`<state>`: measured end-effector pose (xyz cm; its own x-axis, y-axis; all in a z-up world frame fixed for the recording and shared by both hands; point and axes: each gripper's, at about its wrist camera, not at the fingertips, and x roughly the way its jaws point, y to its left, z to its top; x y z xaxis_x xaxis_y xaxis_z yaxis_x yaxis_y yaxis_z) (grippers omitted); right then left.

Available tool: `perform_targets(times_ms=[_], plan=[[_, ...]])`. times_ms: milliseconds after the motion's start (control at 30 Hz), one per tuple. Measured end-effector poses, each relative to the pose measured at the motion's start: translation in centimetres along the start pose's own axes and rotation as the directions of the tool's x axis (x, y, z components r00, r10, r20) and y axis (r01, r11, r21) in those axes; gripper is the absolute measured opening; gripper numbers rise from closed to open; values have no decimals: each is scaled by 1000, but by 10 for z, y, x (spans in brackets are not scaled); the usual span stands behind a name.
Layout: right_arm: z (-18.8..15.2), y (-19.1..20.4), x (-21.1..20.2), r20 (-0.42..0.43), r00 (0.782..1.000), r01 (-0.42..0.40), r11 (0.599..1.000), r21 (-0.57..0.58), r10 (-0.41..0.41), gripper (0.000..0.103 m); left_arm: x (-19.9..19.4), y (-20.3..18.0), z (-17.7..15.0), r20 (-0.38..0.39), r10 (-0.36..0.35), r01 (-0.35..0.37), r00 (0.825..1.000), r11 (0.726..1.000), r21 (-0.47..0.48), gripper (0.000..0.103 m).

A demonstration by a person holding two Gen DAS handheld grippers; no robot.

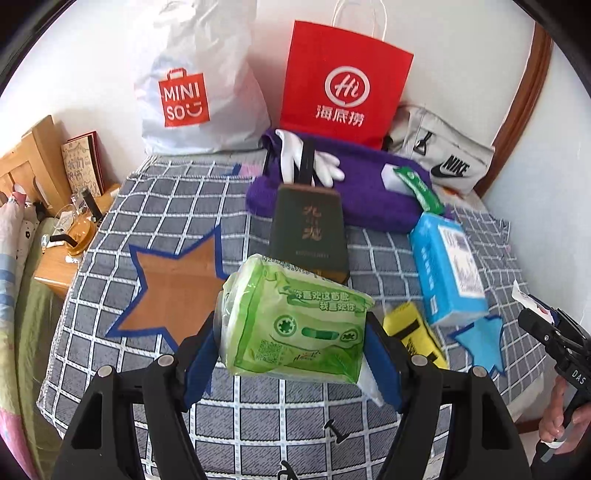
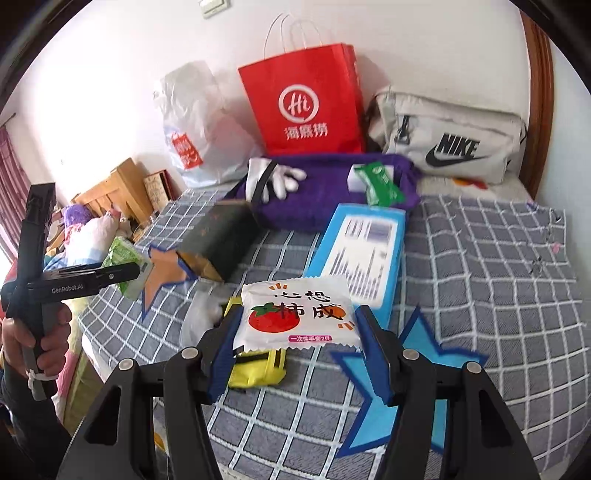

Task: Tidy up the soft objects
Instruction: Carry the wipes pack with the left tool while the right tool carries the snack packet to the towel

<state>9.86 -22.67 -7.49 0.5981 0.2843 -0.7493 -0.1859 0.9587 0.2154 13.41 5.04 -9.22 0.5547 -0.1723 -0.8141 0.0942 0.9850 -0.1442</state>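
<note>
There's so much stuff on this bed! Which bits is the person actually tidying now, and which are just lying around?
In hand:
- green tissue pack, clamped in the left gripper
- white tomato-print packet, clamped in the right gripper

Lying about:
- red paper bag
- grey Nike bag
- purple towel
- white gloves
- blue box

I saw a white wall (image 1: 92, 74) behind the scene, plain and brightly lit, washed out at its left in the right wrist view. A white switch plate (image 2: 214, 5) sat high on it. A curved brown wooden frame (image 1: 524, 96) ran down the right side. The bed carried a grey blanket with white grid lines (image 1: 295, 413). To the left stood a light wooden bedside cabinet (image 1: 33, 162). Beside it I saw a pink curtain (image 2: 14, 184) at the far left edge.
</note>
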Motion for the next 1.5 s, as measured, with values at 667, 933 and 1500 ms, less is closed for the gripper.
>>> perform_targets(times_ms=[667,933,1500], plan=[[49,-21,16,-2,1000,17,999,45,-16,60,16,-7,47,-10,-57,56,998,997,-47,72],[75,-37,33,-13,1000,28,997,77,-27,60,33,-17,72,-12,-64,64,998,997,-32,72],[137,-67,100,-3,998,60,998,36,-60,60,91,-23,127,-57,-18,18,998,1000,-6,72]])
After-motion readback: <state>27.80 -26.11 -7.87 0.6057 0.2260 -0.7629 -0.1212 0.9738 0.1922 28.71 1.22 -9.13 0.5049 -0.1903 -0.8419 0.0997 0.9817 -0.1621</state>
